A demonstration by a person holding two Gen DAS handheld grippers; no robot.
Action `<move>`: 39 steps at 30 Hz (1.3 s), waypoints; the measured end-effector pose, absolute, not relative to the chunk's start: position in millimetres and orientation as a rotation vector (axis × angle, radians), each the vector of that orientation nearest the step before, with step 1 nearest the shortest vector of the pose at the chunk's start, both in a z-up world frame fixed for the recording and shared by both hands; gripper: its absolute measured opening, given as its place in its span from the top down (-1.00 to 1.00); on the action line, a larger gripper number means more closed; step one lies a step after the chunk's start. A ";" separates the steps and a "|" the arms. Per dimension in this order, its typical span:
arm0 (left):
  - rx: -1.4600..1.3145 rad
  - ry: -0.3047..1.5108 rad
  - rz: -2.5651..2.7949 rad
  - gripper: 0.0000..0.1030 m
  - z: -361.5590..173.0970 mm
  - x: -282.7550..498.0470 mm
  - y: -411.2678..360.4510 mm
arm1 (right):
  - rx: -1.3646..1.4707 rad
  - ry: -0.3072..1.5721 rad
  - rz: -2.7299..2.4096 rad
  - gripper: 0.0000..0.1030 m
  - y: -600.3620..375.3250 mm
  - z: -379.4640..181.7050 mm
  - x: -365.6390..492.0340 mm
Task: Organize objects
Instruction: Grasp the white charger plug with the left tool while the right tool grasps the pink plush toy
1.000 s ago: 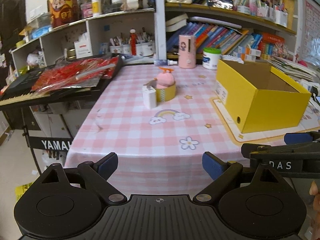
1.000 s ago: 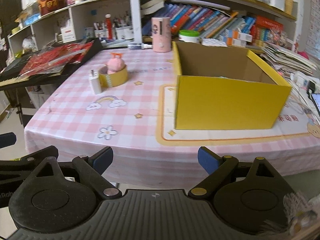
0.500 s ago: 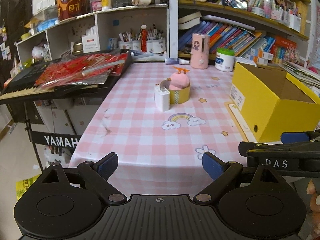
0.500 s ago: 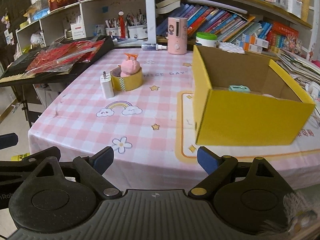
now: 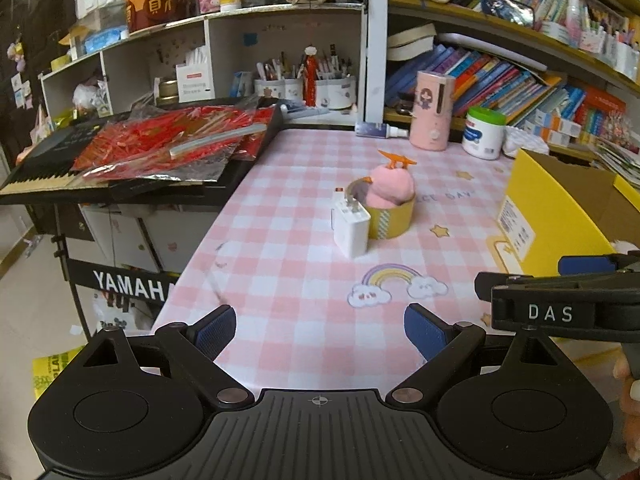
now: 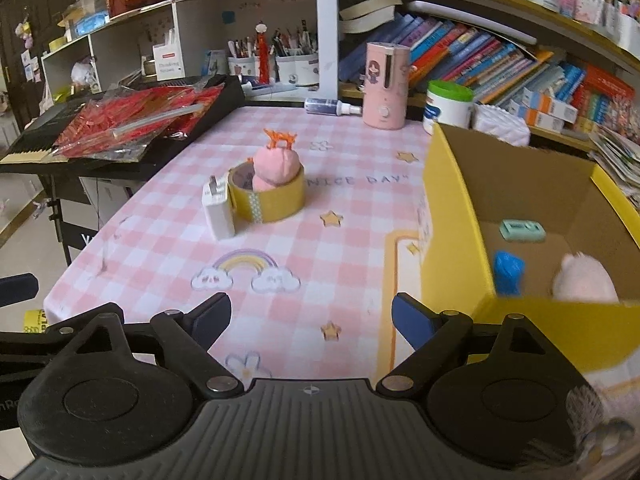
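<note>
A white charger plug (image 5: 351,224) (image 6: 218,212) stands on the pink checked tablecloth, touching a yellow tape roll (image 5: 390,214) (image 6: 266,198). A pink plush toy with orange antlers (image 5: 390,188) (image 6: 276,164) sits inside the roll. The yellow cardboard box (image 5: 560,216) (image 6: 452,208) stands at the right; a mint item (image 6: 522,231), a blue item (image 6: 507,272) and a pink plush (image 6: 584,280) lie in it. My left gripper (image 5: 320,330) is open and empty over the near table edge. My right gripper (image 6: 310,316) is open and empty, beside the box's near left corner.
A Yamaha keyboard (image 5: 44,168) with red foil packets (image 5: 168,140) juts in at the left of the table. A pink dispenser (image 5: 434,116), a white jar with green lid (image 5: 484,132) and a spray bottle (image 5: 380,130) stand at the table's back edge under bookshelves.
Both grippers have moved forward and higher over the table. The plug, tape roll and box look nearer, and the box's inside now shows in the right wrist view.
</note>
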State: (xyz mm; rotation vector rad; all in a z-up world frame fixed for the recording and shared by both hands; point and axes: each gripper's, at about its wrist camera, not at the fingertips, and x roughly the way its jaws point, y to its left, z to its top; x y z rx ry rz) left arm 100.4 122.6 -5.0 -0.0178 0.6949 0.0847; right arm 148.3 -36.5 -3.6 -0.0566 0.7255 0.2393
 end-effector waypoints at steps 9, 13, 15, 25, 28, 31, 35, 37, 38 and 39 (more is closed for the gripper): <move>-0.028 0.694 0.071 -0.81 -5.3 139.8 119.2 | -0.056 0.699 0.248 -0.71 -34.5 2.7 196.2; -0.035 0.694 0.062 -0.81 -6.1 159.1 117.2 | -0.051 0.689 0.252 -0.71 -35.3 5.4 216.1; -0.036 0.696 0.057 -0.81 -7.5 167.3 115.5 | -0.046 0.688 0.256 -0.71 -35.7 6.3 225.9; -0.006 0.724 0.056 -0.58 -20.7 211.6 108.4 | -0.006 0.729 0.296 -0.71 -33.6 2.6 275.0; -0.007 0.747 0.050 -0.24 -26.3 230.5 108.9 | -0.007 0.728 0.302 -0.71 -30.6 2.3 287.6; 0.000 0.756 0.053 -0.12 -33.1 246.4 106.8 | -0.009 0.726 0.313 -0.71 -27.1 2.2 298.3; -0.014 0.785 0.057 0.04 -44.1 262.9 104.6 | -0.020 0.731 0.347 -0.71 -20.3 1.2 309.3; -0.026 0.800 0.059 0.14 -49.6 269.2 104.8 | -0.032 0.727 0.372 -0.71 -14.7 0.4 314.8; -0.032 0.806 0.061 0.22 -51.7 271.5 105.2 | -0.040 0.726 0.383 -0.71 -11.5 -0.3 317.8; -0.037 0.813 0.064 0.30 -54.0 273.5 106.2 | -0.050 0.727 0.393 -0.71 -8.0 -1.0 321.2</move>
